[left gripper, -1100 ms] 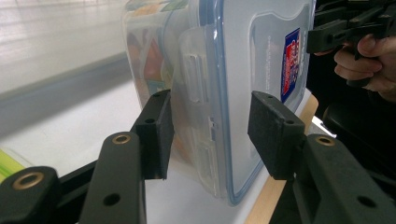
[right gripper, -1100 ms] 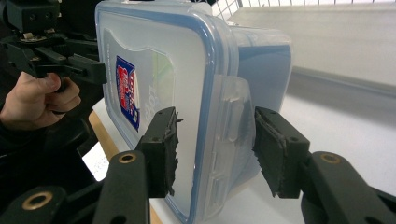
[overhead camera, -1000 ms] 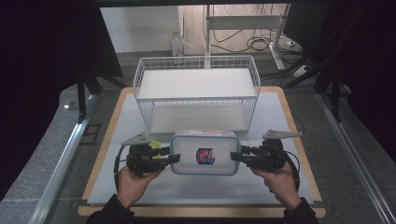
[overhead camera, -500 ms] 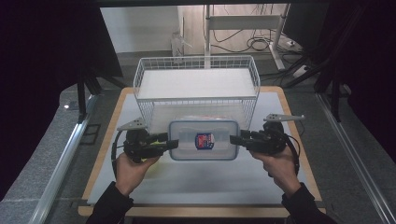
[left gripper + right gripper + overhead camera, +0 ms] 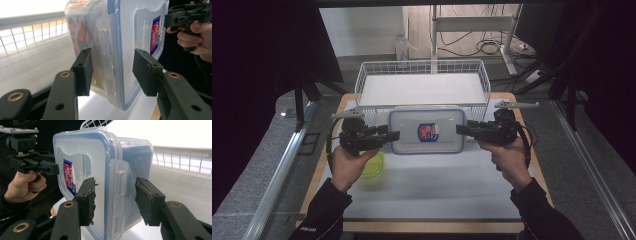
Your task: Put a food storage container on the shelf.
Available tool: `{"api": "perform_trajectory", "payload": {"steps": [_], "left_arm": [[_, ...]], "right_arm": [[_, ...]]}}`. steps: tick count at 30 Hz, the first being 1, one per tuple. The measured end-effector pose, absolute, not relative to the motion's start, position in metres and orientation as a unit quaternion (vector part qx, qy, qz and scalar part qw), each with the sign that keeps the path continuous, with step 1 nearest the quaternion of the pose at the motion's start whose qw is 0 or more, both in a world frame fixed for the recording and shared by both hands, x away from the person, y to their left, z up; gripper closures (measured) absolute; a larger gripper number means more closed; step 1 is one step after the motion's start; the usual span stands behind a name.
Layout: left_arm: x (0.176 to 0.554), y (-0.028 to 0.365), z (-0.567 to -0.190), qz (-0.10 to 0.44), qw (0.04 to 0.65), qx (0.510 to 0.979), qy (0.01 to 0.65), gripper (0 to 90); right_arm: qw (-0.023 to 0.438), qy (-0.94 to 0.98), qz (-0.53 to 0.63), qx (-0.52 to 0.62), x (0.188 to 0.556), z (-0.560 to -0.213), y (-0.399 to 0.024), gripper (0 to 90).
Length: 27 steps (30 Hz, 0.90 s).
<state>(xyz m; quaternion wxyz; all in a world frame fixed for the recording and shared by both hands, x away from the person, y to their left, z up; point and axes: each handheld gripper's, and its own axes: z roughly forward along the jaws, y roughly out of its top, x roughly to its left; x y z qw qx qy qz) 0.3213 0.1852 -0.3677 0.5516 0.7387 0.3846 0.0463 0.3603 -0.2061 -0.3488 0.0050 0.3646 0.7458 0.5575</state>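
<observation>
A clear plastic container [image 5: 427, 131] with a blue-edged lid and a red and blue label hangs level above the table, just in front of the wire basket [image 5: 422, 64]. My left gripper [image 5: 394, 135] is shut on its left end and my right gripper [image 5: 460, 129] on its right end. In the left gripper view the pads [image 5: 83, 70] clamp the container [image 5: 135, 25] across its side latch, with the right gripper [image 5: 172, 18] beyond. In the right gripper view my right gripper [image 5: 115, 183] clasps the container [image 5: 82, 152] the same way, the left gripper [image 5: 53, 168] at the far end.
A yellow-green round object [image 5: 374, 165] lies on the white table mat [image 5: 437, 190] under the left hand. The white wire basket has a flat white floor [image 5: 422, 90]. Metal rails run along both sides of the table, and cables lie on the floor behind.
Both hands have raised the container off the mat and carried it away from the person toward the basket. The yellow-green object has come into sight below the left hand.
</observation>
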Motion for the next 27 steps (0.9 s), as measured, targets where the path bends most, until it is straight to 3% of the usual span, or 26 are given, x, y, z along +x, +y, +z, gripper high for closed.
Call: {"api": "perform_trajectory", "payload": {"steps": [27], "left_arm": [[0.385,0.204,-0.315,0.052,0.570,0.721,0.390,51.7]], "right_arm": [[0.012,0.721,0.587,0.369,0.424,-0.294,-0.188,52.3]]}}
